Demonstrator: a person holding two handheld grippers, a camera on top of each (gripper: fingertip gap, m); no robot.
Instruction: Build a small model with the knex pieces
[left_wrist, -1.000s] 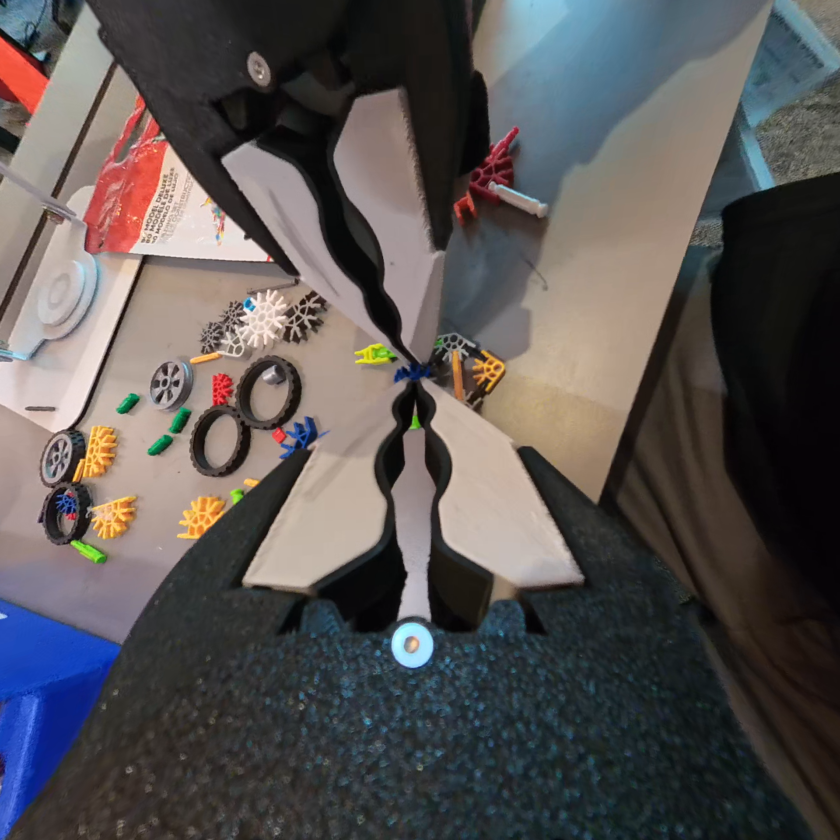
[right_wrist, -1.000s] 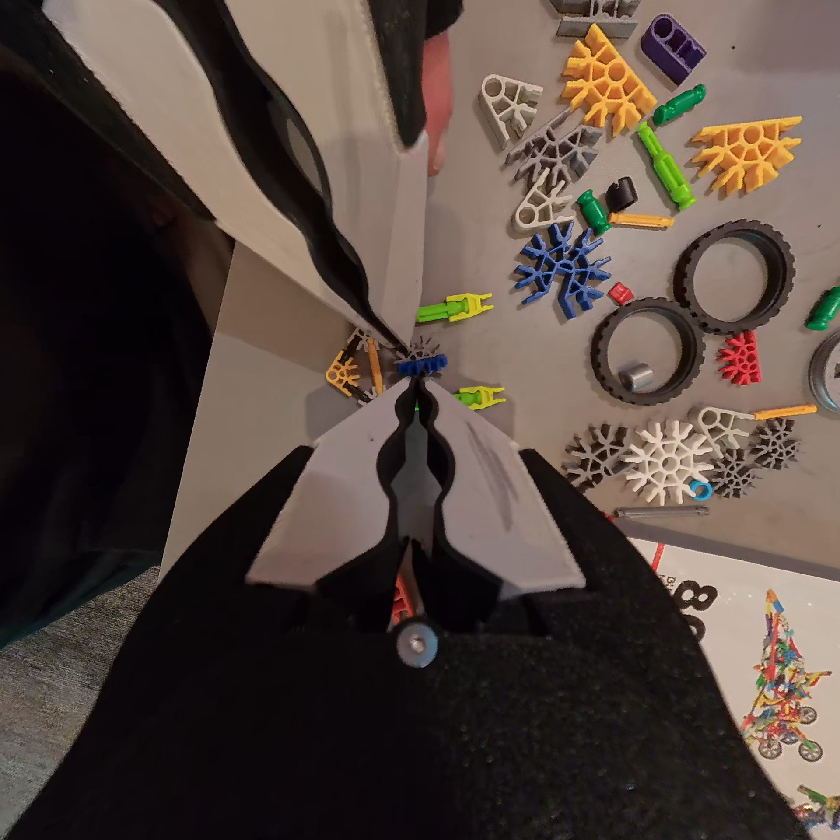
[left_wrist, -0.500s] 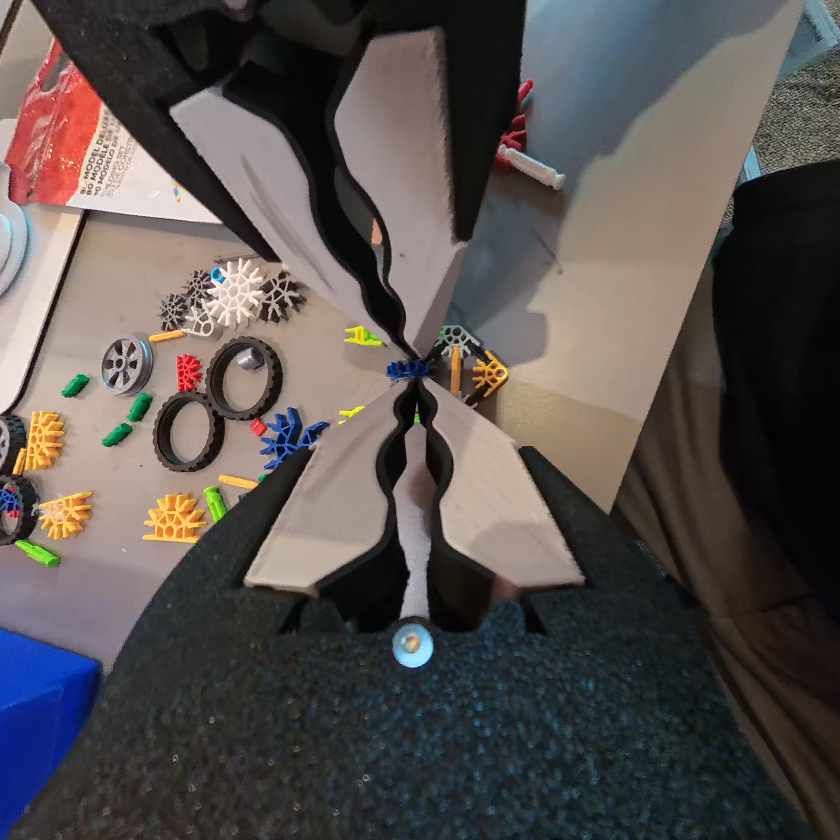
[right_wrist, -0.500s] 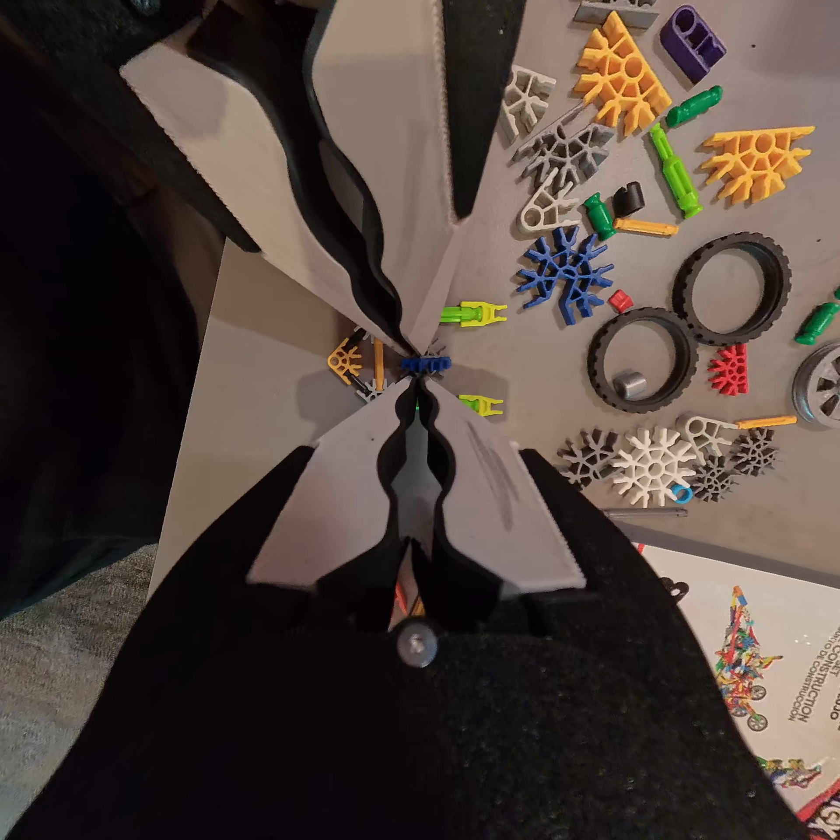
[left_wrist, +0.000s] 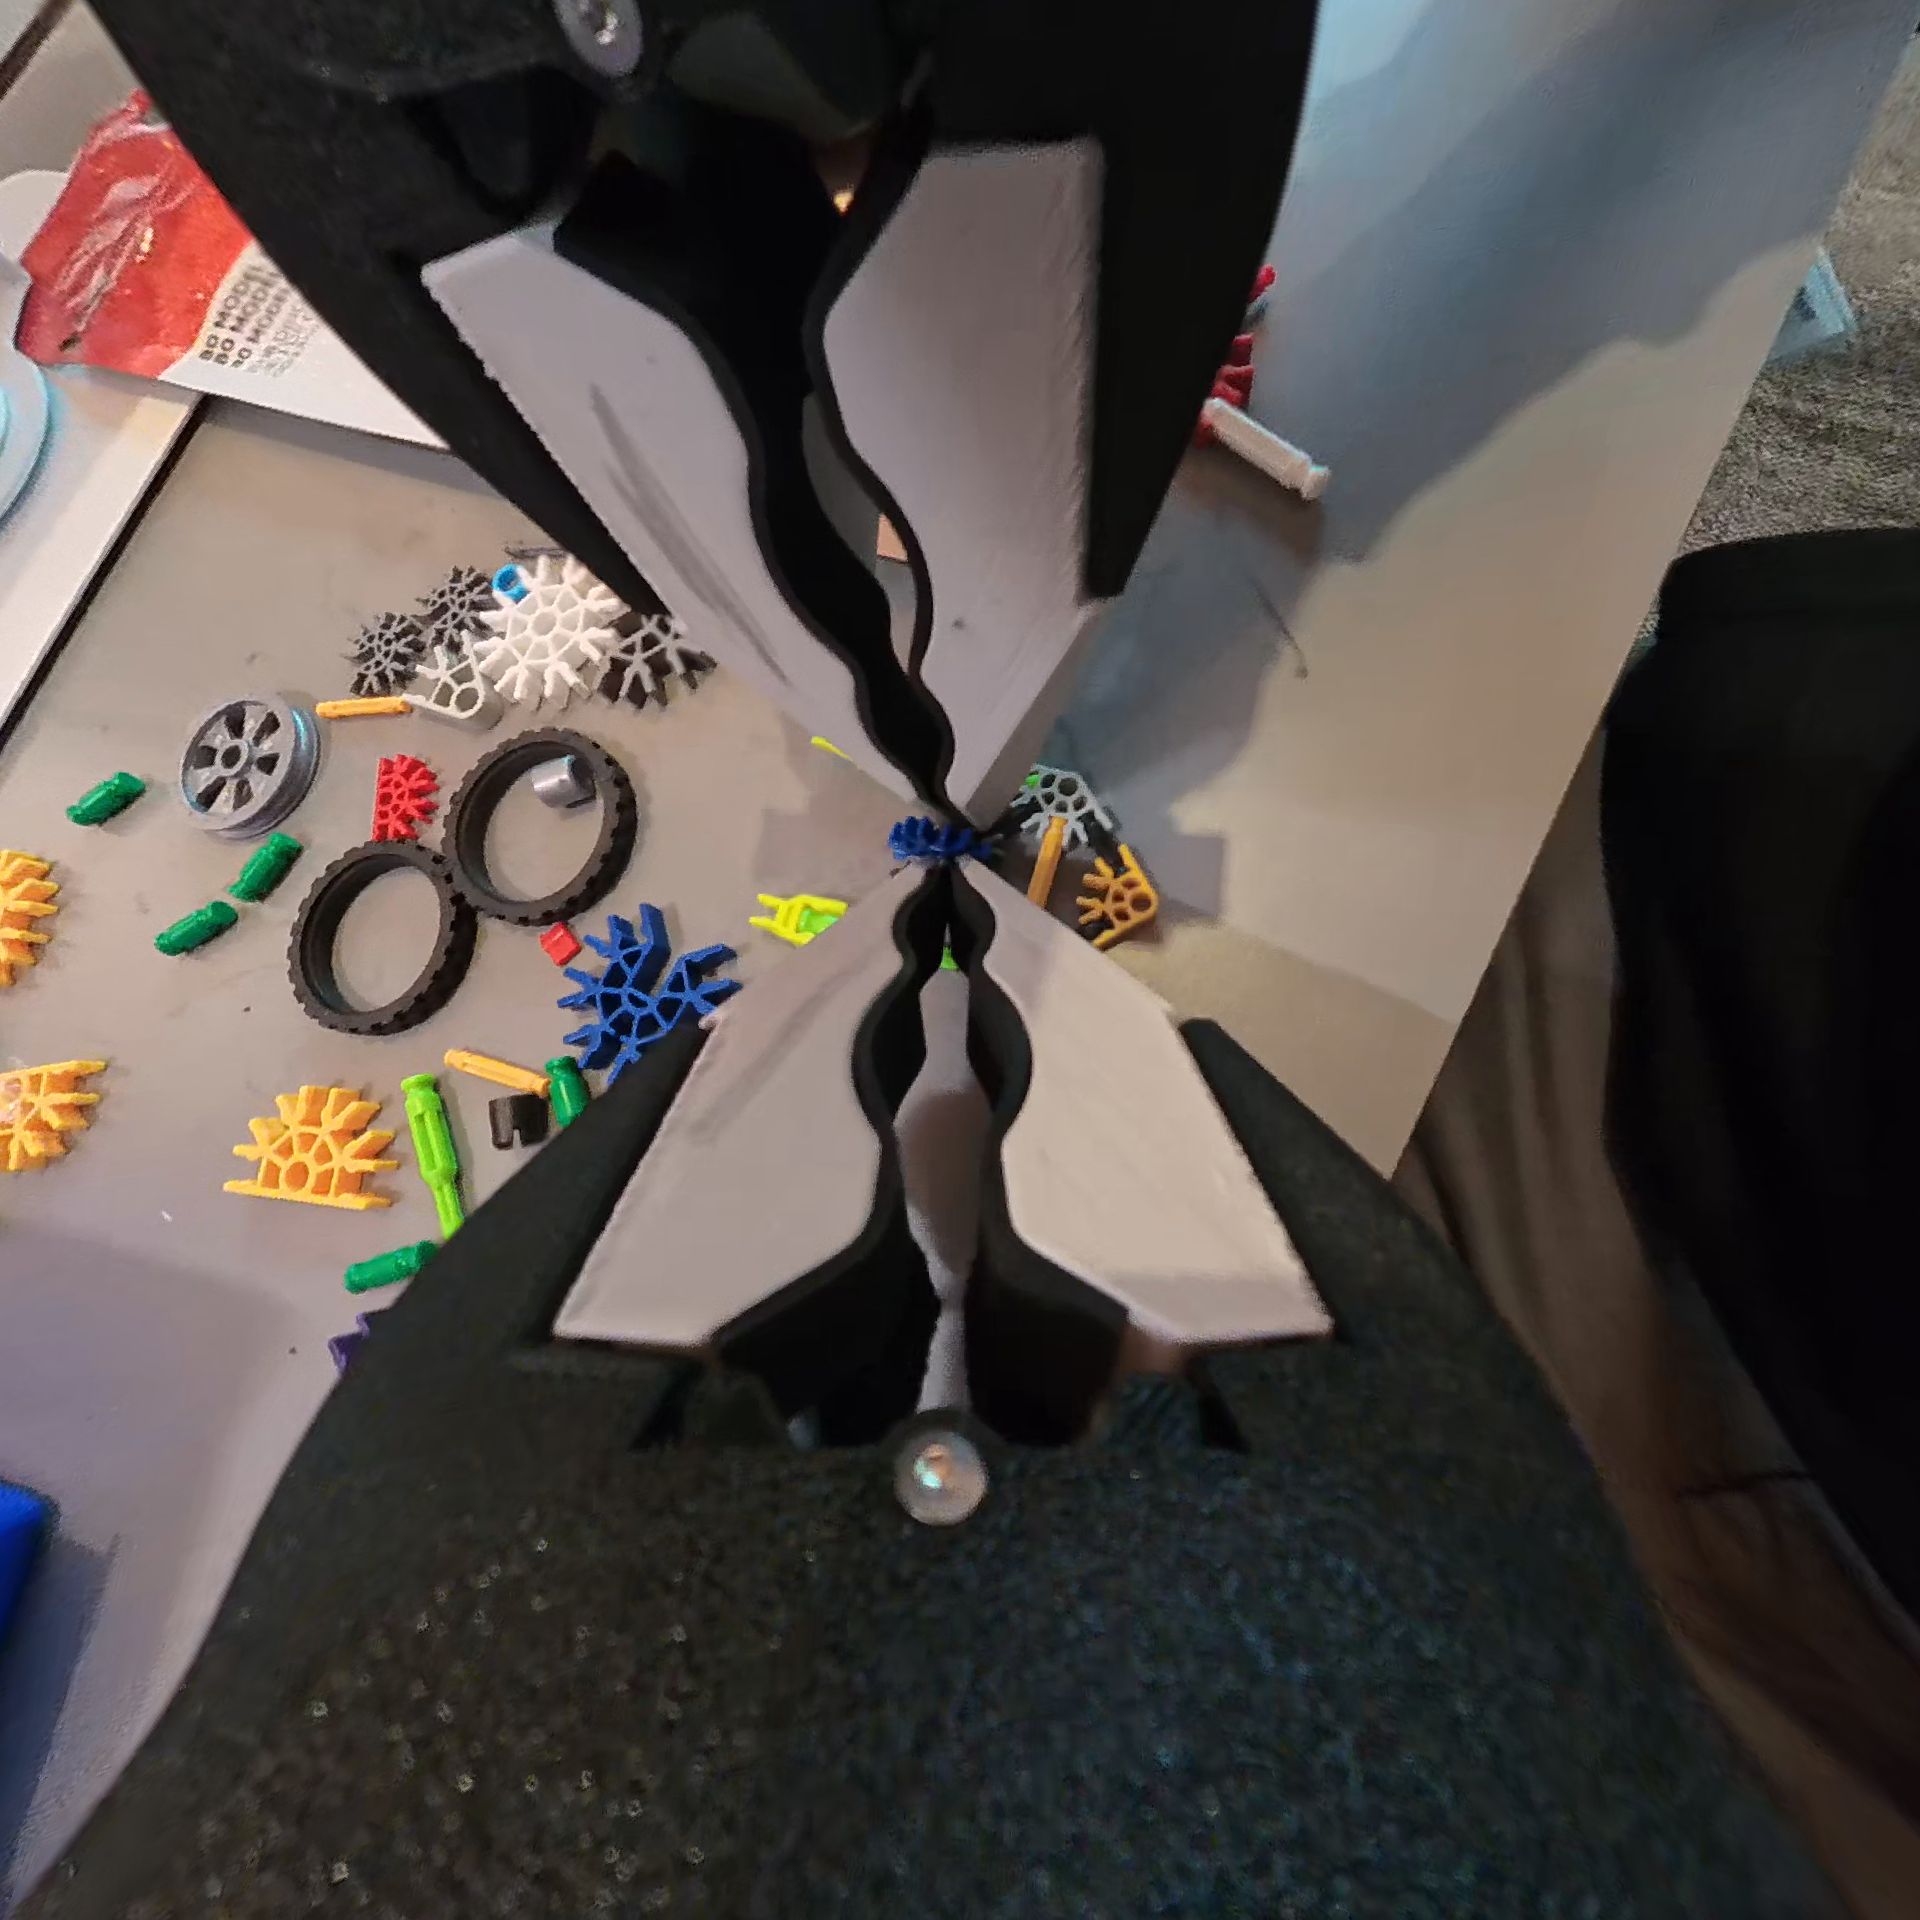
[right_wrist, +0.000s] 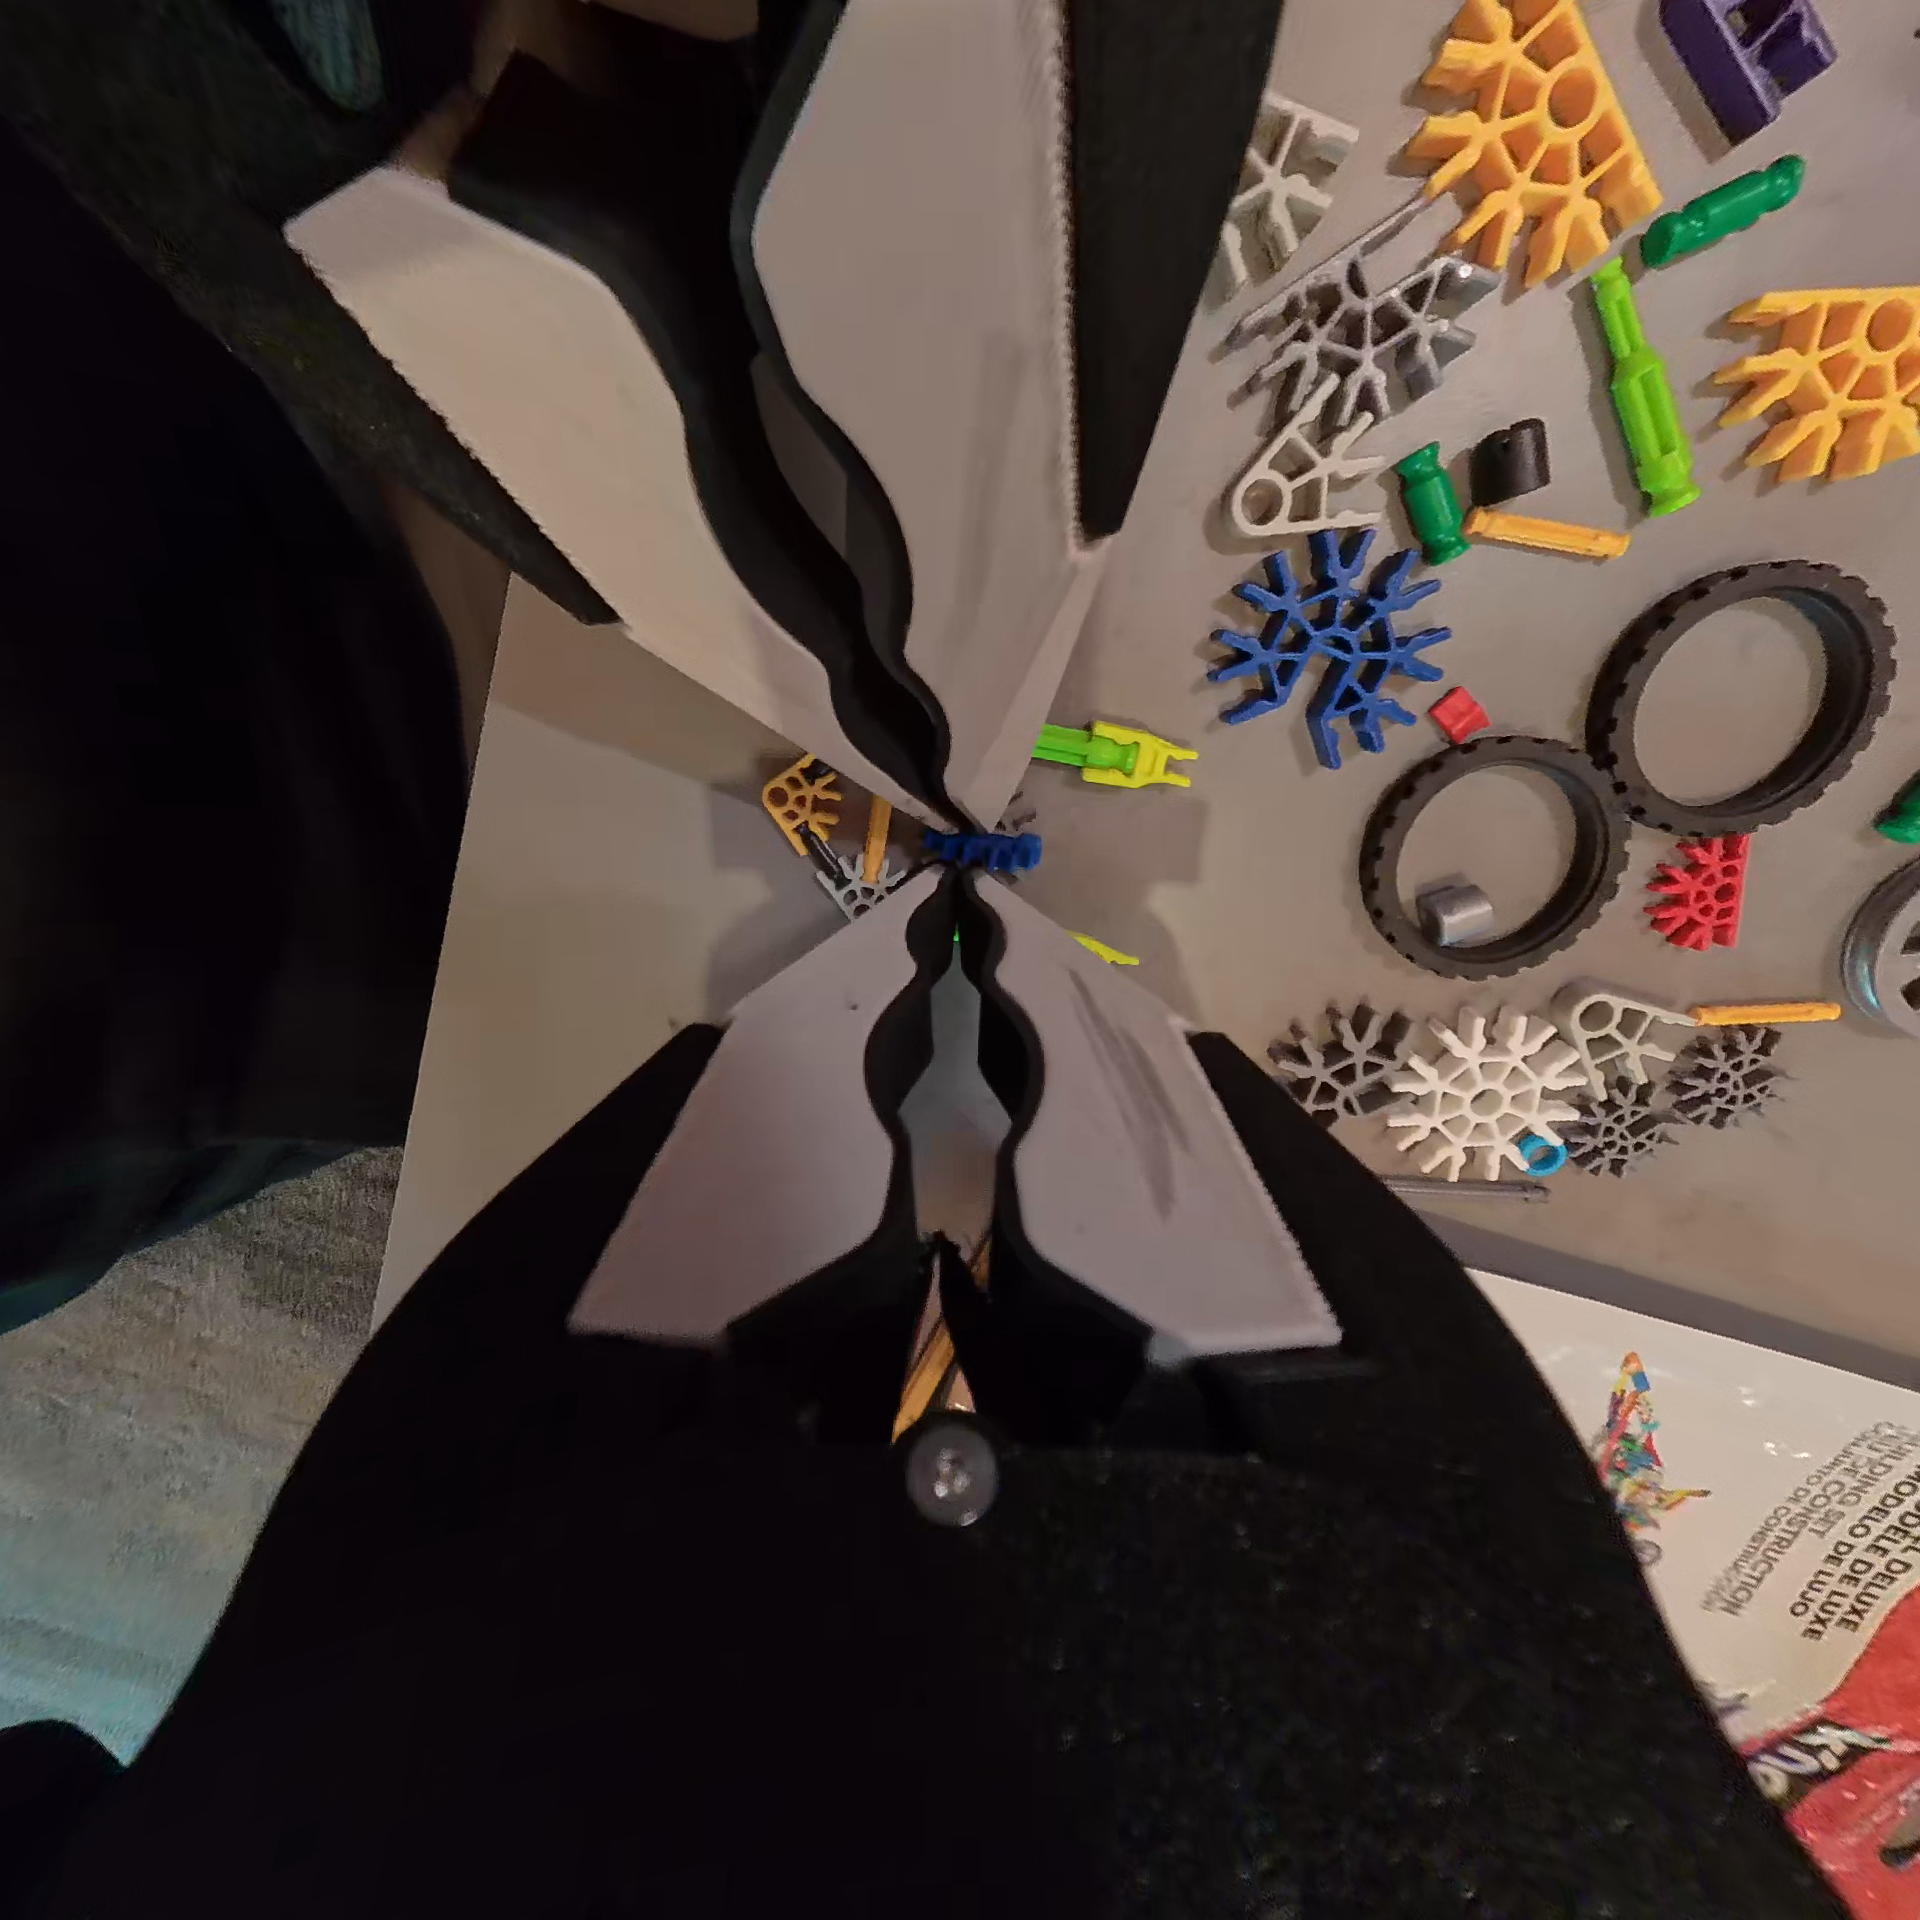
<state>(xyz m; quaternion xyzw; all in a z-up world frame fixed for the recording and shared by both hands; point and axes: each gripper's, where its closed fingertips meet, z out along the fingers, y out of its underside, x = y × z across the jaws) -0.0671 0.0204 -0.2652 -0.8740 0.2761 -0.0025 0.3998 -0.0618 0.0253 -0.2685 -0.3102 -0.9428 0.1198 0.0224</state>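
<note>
Meeting tip to tip above the grey table (left_wrist: 1299, 935), the left gripper (left_wrist: 943, 883) and the right gripper (right_wrist: 951, 888) both have their tongs pinched narrow on one small blue connector (left_wrist: 928, 840), which hangs in the air between them; a sliver of green shows inside each pair of jaws, perhaps a rod, though it is too hidden to be sure. Over the last second the pair has drifted a little across the table without letting go, so the loose parts lie differently beneath: a yellow-and-green clip piece (right_wrist: 1117, 753) sits just beside the blue connector, a small built cluster of grey, orange and yellow pieces (left_wrist: 1081, 852) lies under it on the other side, and the big blue snowflake connector (right_wrist: 1330, 649), two black tyres (right_wrist: 1496, 857) and a white snowflake piece (right_wrist: 1486, 1091) lie farther out. Nothing has come apart or been set down
</note>
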